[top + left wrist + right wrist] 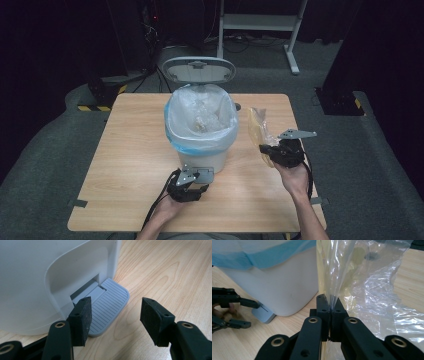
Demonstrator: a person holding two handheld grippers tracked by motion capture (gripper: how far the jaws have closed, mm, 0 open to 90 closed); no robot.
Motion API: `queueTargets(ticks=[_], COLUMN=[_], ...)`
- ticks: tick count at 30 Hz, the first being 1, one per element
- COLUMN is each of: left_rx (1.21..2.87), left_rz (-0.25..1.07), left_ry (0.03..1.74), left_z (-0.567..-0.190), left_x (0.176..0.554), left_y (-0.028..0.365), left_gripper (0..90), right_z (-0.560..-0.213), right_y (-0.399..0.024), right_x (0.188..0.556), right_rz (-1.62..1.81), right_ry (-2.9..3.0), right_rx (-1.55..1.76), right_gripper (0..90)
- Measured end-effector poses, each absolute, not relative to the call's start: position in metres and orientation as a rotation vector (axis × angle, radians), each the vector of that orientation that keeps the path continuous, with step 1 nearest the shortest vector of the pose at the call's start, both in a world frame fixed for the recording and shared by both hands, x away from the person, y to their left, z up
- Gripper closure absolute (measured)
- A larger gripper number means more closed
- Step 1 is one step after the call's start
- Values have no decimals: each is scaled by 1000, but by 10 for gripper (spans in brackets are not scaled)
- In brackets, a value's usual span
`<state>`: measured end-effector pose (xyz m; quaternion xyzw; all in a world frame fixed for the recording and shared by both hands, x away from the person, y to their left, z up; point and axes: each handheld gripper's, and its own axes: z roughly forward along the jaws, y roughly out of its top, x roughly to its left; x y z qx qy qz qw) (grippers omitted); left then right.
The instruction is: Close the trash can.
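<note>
Right gripper (267, 150) is clamped on the plastic bag (362, 290), left gripper (115, 315) hangs open at the pedal (110, 305) mid-frame; probably needs a firm press.

One bin (202, 135), one plastic bag (260, 131), two claws: left (192, 181), right (267, 148).

Place: a lab or recording room
Desk: one small wooden desk (130, 150) standing alone
Floor: grey carpet (380, 165)
Surroundings: dark, with a metal equipment frame (260, 22), floor cables (240, 45) and hazard-striped black stand bases (100, 95)
</note>
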<state>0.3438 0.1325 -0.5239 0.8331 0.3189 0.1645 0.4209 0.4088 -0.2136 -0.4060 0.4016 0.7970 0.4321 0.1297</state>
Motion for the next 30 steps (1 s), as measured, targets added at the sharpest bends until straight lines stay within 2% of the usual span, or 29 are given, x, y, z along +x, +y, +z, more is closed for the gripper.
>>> queueTargets(ticks=[30], left_rx=[2089], left_rz=[409], left_ry=[796], left_z=[-524], left_x=[344], left_y=[133], left_gripper=[424], right_z=[-334], right_y=[-194], right_x=[398], right_rz=[1382], right_ry=[2359], right_rx=[948], right_gripper=[885])
